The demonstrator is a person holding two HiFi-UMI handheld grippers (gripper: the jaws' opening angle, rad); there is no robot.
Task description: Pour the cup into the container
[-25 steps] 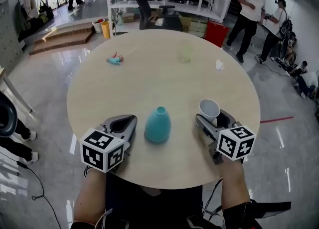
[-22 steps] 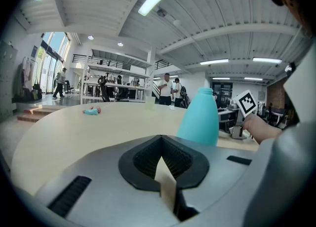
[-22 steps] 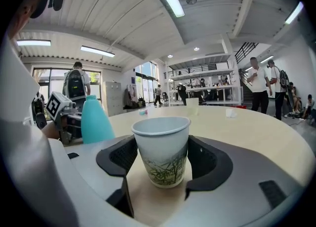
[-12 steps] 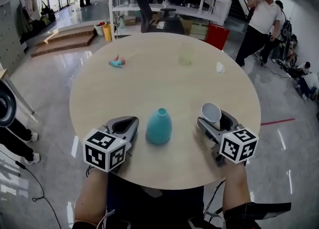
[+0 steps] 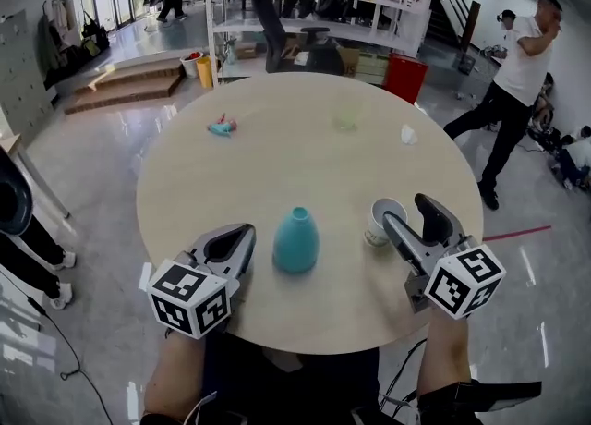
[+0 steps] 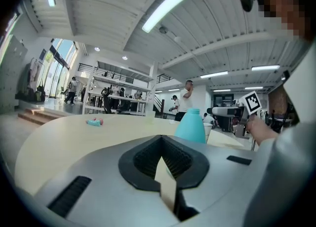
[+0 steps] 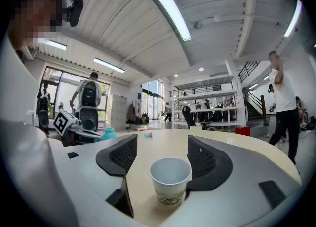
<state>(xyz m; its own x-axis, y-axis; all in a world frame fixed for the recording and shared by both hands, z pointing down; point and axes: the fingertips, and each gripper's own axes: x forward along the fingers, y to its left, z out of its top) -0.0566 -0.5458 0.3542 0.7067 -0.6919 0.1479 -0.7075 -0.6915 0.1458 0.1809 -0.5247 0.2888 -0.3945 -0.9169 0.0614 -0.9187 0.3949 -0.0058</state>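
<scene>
Head view. The teal container (image 5: 295,240) stands upright on the round table (image 5: 305,160), near the edge closest to the person. The paper cup (image 5: 382,221) stands upright to the right of the container, a little apart from it. The right gripper (image 5: 404,210) is just right of the cup, jaws spread, and its rear part overhangs the table rim. The left gripper (image 5: 242,233) rests on the table left of the container. A small toy (image 5: 222,126), a pale cup (image 5: 346,118) and a white scrap (image 5: 406,134) sit well beyond the container, out of the way.

Left gripper view. Pads are pressed together and nothing is held. The container rises just ahead to the right.

Right gripper view. Jaws are wide apart with the cup standing between them, ungripped. Whether the right pad touches it I cannot tell.

Judgement: the step is the grasp. Close gently at mid-height so the paper wall is not crushed, and keep the cup level. The container's mouth is narrow, so lift above it and tip slowly. The space between cup and container is free. The table rim is close behind the right gripper.
</scene>
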